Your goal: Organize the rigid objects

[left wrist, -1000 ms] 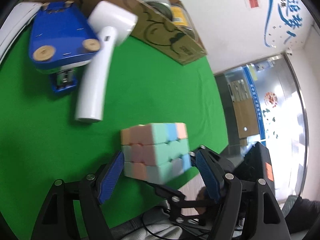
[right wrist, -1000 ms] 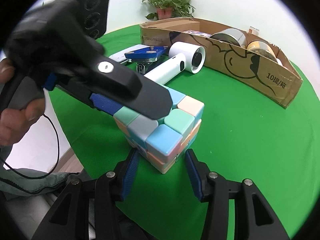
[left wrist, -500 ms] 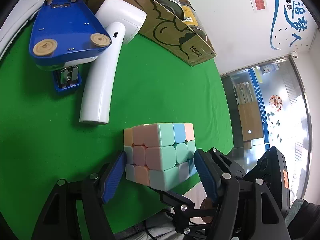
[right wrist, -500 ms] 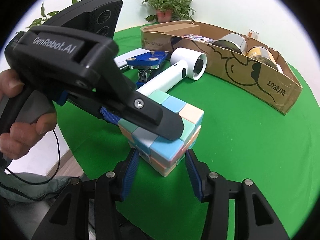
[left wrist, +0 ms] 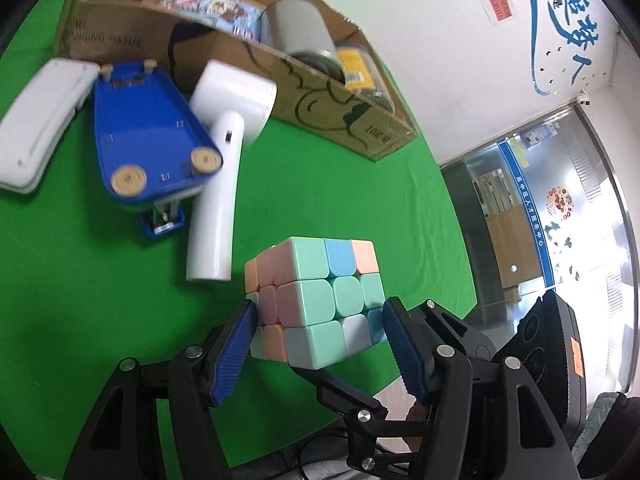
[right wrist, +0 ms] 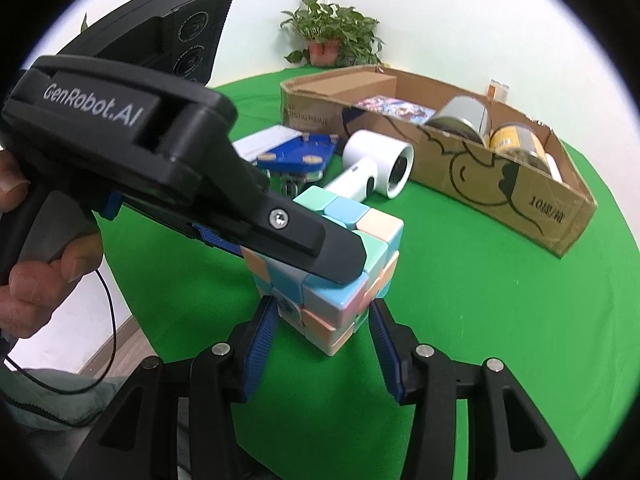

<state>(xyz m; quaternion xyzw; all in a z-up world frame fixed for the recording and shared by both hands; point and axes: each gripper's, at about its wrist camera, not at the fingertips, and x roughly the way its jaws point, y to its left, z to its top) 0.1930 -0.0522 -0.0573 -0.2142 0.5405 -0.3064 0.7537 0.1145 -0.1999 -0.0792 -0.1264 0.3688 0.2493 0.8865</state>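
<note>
A pastel puzzle cube (left wrist: 320, 300) is held above the green table near its front edge. My left gripper (left wrist: 316, 320) is shut on the cube, its blue pads against two opposite sides. In the right wrist view the cube (right wrist: 340, 256) sits under the left gripper's black finger (right wrist: 304, 244). My right gripper (right wrist: 324, 316) is open around the cube's lower part, and its pads stand a little apart from the cube's sides.
A white hair dryer (left wrist: 224, 168), a blue stapler (left wrist: 148, 144) and a white flat case (left wrist: 36, 120) lie behind the cube. A long cardboard box (right wrist: 480, 176) with cans and a printed pack stands at the back. A potted plant (right wrist: 332, 40) is beyond it.
The left gripper has lifted and tilted the cube toward the box. The right gripper stays open around the cube's lower part.
</note>
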